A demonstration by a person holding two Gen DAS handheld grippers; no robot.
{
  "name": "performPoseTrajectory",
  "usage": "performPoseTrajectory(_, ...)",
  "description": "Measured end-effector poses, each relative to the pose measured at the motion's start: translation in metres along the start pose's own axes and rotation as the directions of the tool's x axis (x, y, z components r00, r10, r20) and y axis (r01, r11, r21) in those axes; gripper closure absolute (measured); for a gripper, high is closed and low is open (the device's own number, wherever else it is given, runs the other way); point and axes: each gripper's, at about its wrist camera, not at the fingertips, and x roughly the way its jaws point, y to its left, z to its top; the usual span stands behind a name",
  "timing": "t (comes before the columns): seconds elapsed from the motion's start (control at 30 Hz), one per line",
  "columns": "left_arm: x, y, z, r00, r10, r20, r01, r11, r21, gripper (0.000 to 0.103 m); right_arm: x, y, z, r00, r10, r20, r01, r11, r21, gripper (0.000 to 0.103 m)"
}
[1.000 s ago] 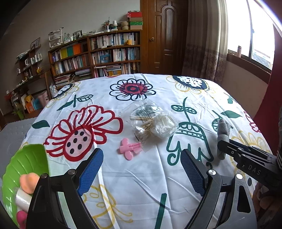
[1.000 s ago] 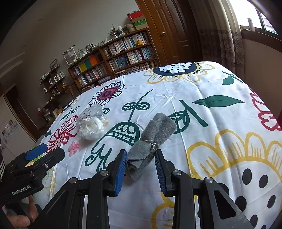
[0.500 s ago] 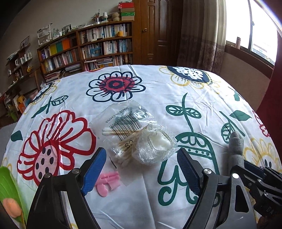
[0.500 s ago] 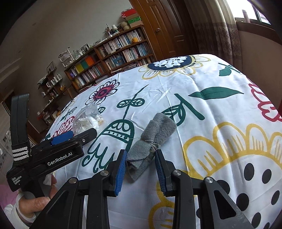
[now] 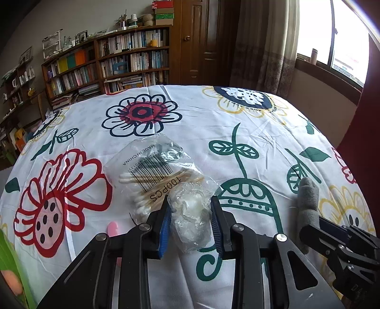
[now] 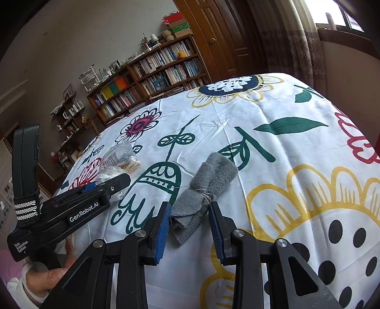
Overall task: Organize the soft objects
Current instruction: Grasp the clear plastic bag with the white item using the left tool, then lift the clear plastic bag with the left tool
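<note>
Both your grippers pinch something: your left gripper (image 5: pixel 190 223) squeezes the clear cotton bag (image 5: pixel 191 217), your right gripper (image 6: pixel 190 222) grips the grey cloth roll (image 6: pixel 204 190).

- A curved wooden bookcase (image 5: pixel 111 64), packed with books, is set against a grey wall (image 5: pixel 71 21).
- A dark wooden door (image 5: pixel 197 42) is flanked by patterned curtains (image 5: pixel 268 47).
- Daylight is admitted through a window (image 5: pixel 332 47) at the right.
- The foreground is filled by a flower-printed tablecloth (image 5: pixel 190 123).
</note>
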Motion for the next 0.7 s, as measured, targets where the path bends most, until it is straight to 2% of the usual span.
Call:
performPoseTrajectory(0.27, -0.022, -0.004, -0.012, 0.999, 0.039, 0.036, -0.039, 0.999, 0.010, 0.072, -0.004, 0.000, 0.000, 1.000, 0.017, 0.020, -0.017, 1.000, -0.004, 0.068)
performPoseTrajectory(0.53, -0.047, -0.008, -0.026, 0.991, 0.106, 0.081, -0.110, 0.993, 0.043, 0.072, -0.009, 0.003, 0.000, 0.998, 0.039, 0.043, -0.038, 0.999, -0.017, 0.068)
performPoseTrajectory(0.7, -0.063, -0.005, -0.033, 0.987, 0.122, 0.104, -0.126, 0.991, 0.035, 0.072, -0.010, 0.005, 0.000, 0.997, 0.053, 0.052, -0.052, 0.998, -0.029, 0.068)
